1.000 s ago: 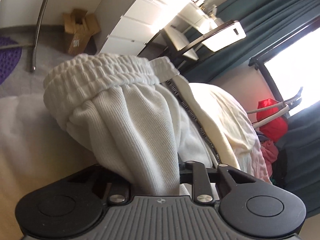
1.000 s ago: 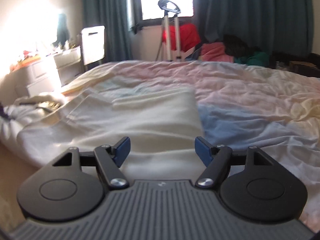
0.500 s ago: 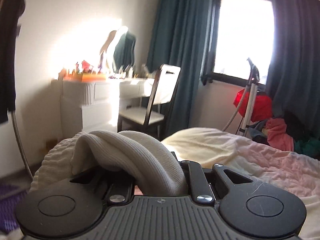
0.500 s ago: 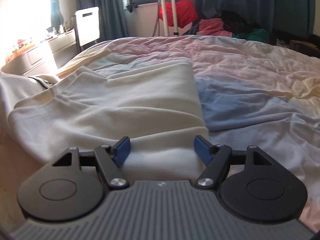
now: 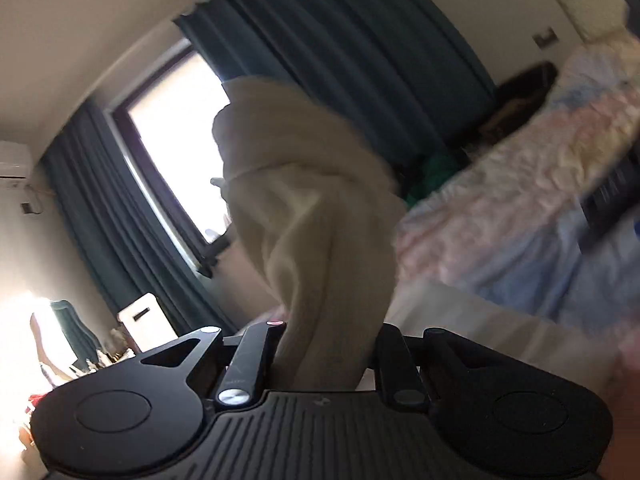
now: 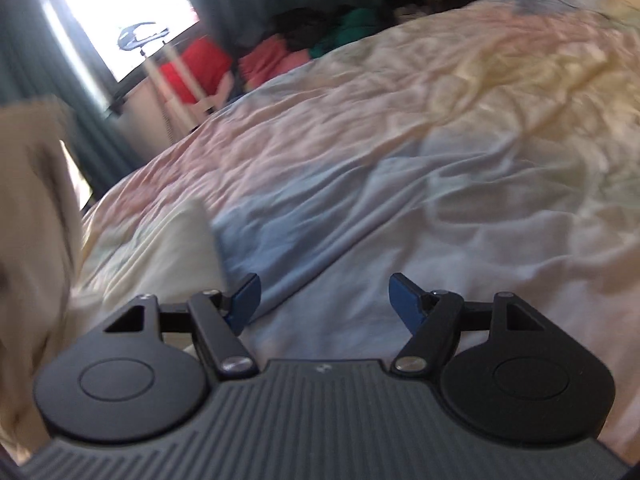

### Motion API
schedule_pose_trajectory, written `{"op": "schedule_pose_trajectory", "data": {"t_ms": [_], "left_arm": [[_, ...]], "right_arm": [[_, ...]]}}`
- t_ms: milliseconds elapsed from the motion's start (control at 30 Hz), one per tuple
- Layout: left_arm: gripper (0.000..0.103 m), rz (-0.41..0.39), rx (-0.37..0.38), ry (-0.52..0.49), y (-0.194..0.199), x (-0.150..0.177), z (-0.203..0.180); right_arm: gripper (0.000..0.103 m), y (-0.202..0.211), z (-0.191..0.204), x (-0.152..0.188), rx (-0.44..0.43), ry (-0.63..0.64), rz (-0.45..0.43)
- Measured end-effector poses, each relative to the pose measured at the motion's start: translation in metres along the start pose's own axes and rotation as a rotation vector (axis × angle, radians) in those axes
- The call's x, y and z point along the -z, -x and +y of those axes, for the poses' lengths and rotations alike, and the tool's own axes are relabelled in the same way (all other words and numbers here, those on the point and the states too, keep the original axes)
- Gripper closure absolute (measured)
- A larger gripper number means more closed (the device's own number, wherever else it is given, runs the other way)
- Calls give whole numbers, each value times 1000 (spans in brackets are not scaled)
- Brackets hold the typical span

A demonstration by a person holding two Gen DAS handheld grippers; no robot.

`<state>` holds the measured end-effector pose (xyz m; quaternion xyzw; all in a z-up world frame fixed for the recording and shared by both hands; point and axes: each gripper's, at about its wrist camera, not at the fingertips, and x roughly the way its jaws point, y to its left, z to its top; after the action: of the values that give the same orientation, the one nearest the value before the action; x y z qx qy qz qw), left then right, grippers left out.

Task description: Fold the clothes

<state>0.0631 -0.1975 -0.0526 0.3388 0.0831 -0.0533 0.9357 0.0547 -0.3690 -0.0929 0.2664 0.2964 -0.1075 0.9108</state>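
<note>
**Ana:** On the left side, what does the left wrist camera show?

**Ben:** At far left, a bright wall, a white chair (image 5: 146,322) and teal curtains (image 5: 340,36) around a window (image 5: 176,132). In the middle, the left gripper (image 5: 326,354) has its jaws drawn in tight on a bunch of cream ribbed garment (image 5: 316,216), which rises from between them and blocks part of the window. The view is tilted and blurred. To the right lies the bed (image 5: 516,208), covered in a crumpled pastel sheet of pink, blue and yellow.

**Ana:** And the right wrist camera?

**Ben:** At its left edge, blurred cream cloth hangs in the air; whether it is the same garment I cannot tell. Just right of that, more pale cream fabric (image 6: 160,248) lies on the bed (image 6: 460,152), reaching up beside the left blue pad (image 6: 245,300). The right gripper (image 6: 324,300) has its jaws spread wide with nothing between them, only bare sheet under the gap. Farther back stand a white stand with a dark top (image 6: 168,68), something red (image 6: 196,68), and a heap of pink, dark and green clothes (image 6: 312,38).
</note>
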Motion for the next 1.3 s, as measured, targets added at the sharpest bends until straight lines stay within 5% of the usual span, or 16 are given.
{"op": "schedule_pose_trajectory", "data": {"t_ms": [133,233,267,333,433,567,733,867,1000,1133,1300], "left_arm": [[83,114,92,-145,-26,22,-52],[72,132,131,-162,-31,19,-41],[56,137,145,-168,-33,18,-36],[41,149,171,-179,-37,16,-28],[37,172,250,-218,-32,34,3],[27,159,224,-296,-12,72,53],[29,173,185,-243,-16,112,102],[49,168,231,-88,-24,125,136],[61,171,276,-75,-25,124,151],[63,201,353,-143,-2,141,146],[63,220,417,-90,24,153,145]], "right_arm": [[28,4,-21,-7,-66,-110,-24],[28,-3,-26,-4,-176,-197,21],[28,-5,-25,-3,-212,-217,36],[28,-8,-25,0,-301,-263,64],[28,-7,-24,5,-437,-335,84],[19,-5,-9,14,-530,-322,143],[19,-12,22,28,-510,-175,212],[20,-17,47,32,-467,-75,191],[46,-20,71,38,-351,53,200],[56,-9,86,28,-330,120,112],[62,2,110,2,-451,172,-50]]}}
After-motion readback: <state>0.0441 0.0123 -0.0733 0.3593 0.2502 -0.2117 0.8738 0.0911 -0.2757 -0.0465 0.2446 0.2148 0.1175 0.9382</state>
